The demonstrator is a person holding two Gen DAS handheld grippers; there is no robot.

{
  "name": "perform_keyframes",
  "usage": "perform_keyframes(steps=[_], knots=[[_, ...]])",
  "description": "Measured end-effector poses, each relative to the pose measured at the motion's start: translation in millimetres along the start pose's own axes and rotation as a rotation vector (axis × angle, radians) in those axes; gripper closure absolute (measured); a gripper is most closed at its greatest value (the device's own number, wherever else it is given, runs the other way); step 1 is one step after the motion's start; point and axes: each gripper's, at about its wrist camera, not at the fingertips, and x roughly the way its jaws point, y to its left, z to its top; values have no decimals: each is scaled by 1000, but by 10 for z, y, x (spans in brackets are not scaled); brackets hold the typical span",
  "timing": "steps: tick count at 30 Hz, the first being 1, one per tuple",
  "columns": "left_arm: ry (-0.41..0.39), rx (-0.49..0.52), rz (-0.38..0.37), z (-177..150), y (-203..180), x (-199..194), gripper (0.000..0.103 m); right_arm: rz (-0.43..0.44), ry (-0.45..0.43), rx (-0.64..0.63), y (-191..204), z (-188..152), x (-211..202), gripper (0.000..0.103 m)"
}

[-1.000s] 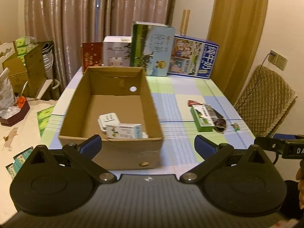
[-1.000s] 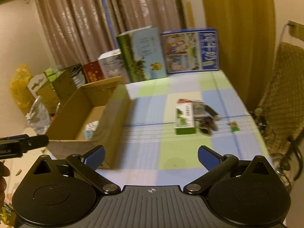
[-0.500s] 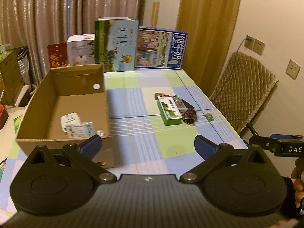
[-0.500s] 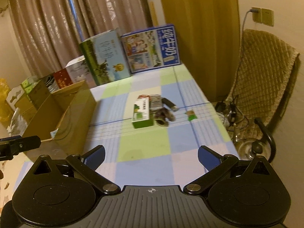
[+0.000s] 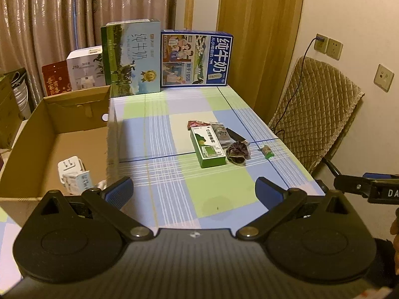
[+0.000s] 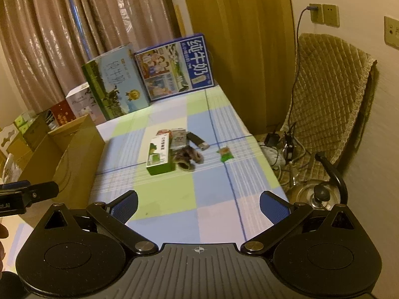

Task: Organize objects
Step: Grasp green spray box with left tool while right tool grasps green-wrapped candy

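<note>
Left wrist view: my little pile of things waits on the table, and both my grippers are wide open with nothing in them.

The green box (image 5: 208, 147) lies flat on the checked tablecloth (image 5: 159, 191), touching a dark scrunchie (image 5: 238, 151), with small packets behind it. The cardboard box (image 5: 49, 134) sits to the left with a white plug (image 5: 71, 169) inside. I think I am about to fetch the next thing. My left gripper (image 5: 193, 190) and right gripper (image 6: 198, 205) must reach forward first, then close on one.
</note>
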Motion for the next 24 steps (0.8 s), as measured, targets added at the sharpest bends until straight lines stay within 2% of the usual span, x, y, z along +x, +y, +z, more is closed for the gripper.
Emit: perform_keyframes(steps=[9, 18, 21, 24], knots=[[10, 11, 17, 118, -167, 502, 1, -25, -7, -18, -181, 186, 288, 2], [45, 0, 14, 192, -231, 1202, 1, -16, 28, -72, -295, 406, 892, 3], [58, 9, 14, 210, -234, 1419, 1, -12, 42, -94, -323, 474, 1148, 12], [67, 22, 20, 222, -221, 1624, 1, -31, 40, -109, -371, 494, 1410, 27]])
